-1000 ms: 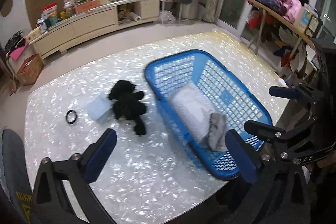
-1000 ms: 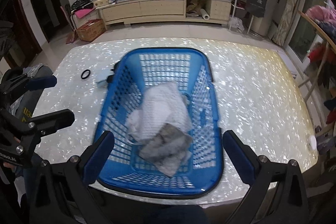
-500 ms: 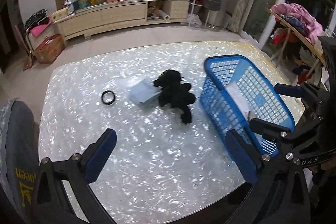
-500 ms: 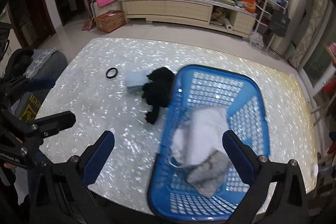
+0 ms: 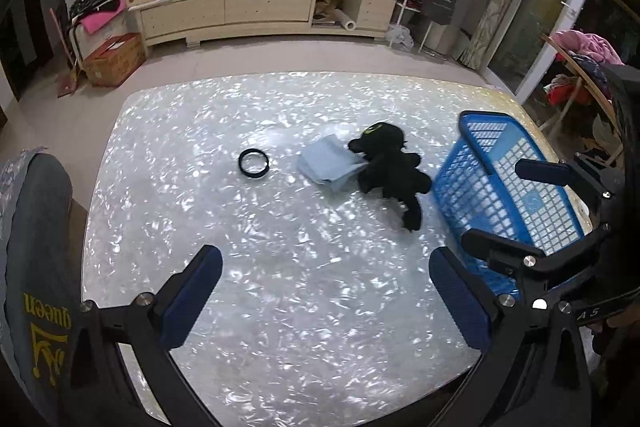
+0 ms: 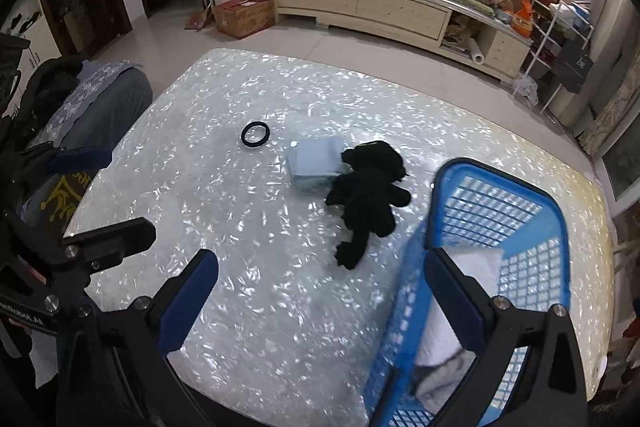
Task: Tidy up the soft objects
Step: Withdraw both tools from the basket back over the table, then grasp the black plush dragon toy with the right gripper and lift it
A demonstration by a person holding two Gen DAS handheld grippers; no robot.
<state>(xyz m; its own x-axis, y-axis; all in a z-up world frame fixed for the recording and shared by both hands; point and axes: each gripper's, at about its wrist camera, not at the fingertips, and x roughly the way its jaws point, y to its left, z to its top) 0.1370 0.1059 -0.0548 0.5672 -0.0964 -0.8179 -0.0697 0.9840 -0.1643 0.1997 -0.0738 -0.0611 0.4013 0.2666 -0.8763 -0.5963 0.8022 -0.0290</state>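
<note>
A white cloth (image 6: 476, 267) and a grey one (image 6: 444, 375) were seen inside the blue basket (image 6: 500, 187). The black plush toy (image 6: 368, 195) and folded blue cloth (image 6: 314, 163) were left on the table (image 6: 280, 307). Both the left gripper (image 5: 324, 299) and right gripper (image 6: 320, 295) were spread wide, nothing held.

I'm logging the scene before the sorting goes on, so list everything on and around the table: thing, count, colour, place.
Table: one, pearly white, under everything.
Basket: one, blue mesh, at the table's right side.
Cloths in basket: at least two, white and grey, partly hidden.
Plush toy: one, black, beside the basket.
Folded cloth: one, pale blue, touching the plush toy.
Ring: one, black, lying apart to the left of the folded cloth.
Sideboard: one, cream, cluttered, by the far wall.
Left gripper: one, black with blue pads, open, empty.
Right gripper: one, same colours, open, empty.
</note>
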